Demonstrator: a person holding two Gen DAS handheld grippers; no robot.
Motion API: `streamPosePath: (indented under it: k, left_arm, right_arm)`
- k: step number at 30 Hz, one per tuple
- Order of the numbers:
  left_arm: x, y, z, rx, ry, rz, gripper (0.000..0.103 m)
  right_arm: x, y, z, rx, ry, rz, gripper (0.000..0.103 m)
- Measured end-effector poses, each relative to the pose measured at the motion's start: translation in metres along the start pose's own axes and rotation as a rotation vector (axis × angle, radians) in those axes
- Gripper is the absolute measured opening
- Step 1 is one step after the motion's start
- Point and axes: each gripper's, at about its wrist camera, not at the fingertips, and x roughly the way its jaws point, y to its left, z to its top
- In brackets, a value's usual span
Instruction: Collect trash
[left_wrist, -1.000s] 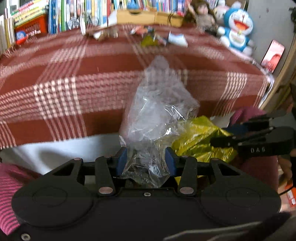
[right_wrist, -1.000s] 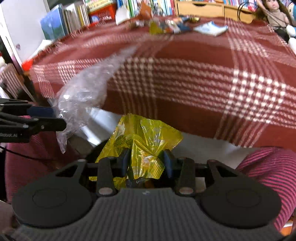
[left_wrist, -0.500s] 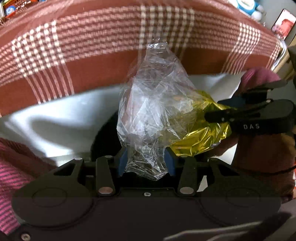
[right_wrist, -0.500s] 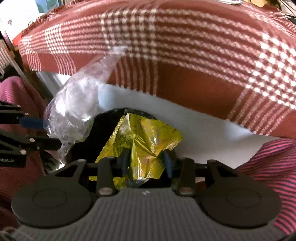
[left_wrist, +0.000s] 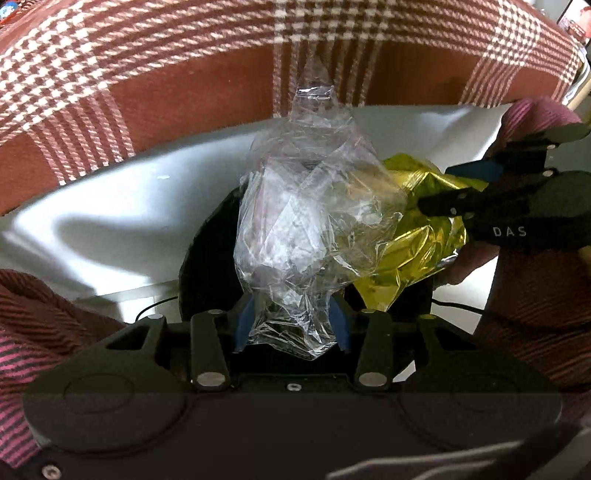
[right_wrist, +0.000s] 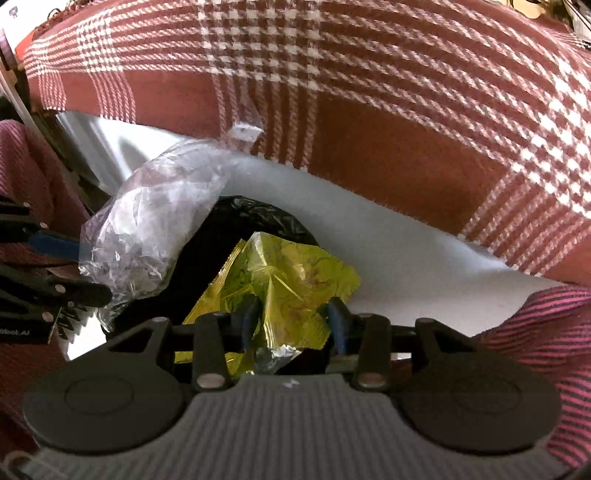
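Note:
My left gripper (left_wrist: 291, 317) is shut on a crumpled clear plastic bag (left_wrist: 306, 221) that stands up between its blue pads. My right gripper (right_wrist: 293, 319) has a crinkled yellow foil wrapper (right_wrist: 288, 284) between its pads; its jaws are opening slightly, and the pads still touch the wrapper. Both pieces hang side by side over the mouth of a black bin bag (right_wrist: 255, 218), with the clear bag (right_wrist: 155, 229) to the left of the wrapper. In the left wrist view the right gripper (left_wrist: 434, 188) comes in from the right with the yellow wrapper (left_wrist: 417, 236).
A red and white plaid blanket (left_wrist: 147, 92) hangs over the edge above, with a white sheet (left_wrist: 110, 206) below it. Pink striped sleeves (left_wrist: 44, 314) (right_wrist: 546, 325) frame the bin bag (left_wrist: 207, 251) on both sides. A thin black cable (left_wrist: 458, 308) lies nearby.
Both grippers have come down and tipped forward with their trash, from above the blanket to just over the black bin bag. The books and toys have left the view.

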Motion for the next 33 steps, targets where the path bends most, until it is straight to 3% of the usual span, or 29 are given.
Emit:
streamPosePath:
  k: [4,7,10,23,27,33]
  left_arm:
    - [0.006,-0.001,0.001,-0.003,0.018,0.009,0.051]
    - [0.008,-0.001,0.003,-0.011,0.021,0.021,0.079]
    - [0.006,-0.002,0.003,-0.008,0.003,0.026,0.080]
    - [-0.011,0.003,0.007,-0.041,-0.063,0.010,0.086]
    - [-0.027,0.009,0.016,-0.041,-0.113,-0.003,0.086]
    - [-0.063,0.024,0.048,-0.029,-0.258,-0.026,0.093]
  right_arm:
    - [0.005,0.002,0.000,0.005,0.005,0.000,0.048]
    - [0.006,0.001,0.001,0.006,0.004,0.007,0.054]
    - [0.008,0.003,0.002,0.009,-0.001,0.020,0.061]
    - [0.003,0.009,0.013,0.002,-0.036,0.030,0.064]
    - [-0.014,0.002,0.020,0.004,-0.091,0.043,0.064]
    - [-0.058,-0.003,0.043,-0.029,-0.241,0.071,0.067]
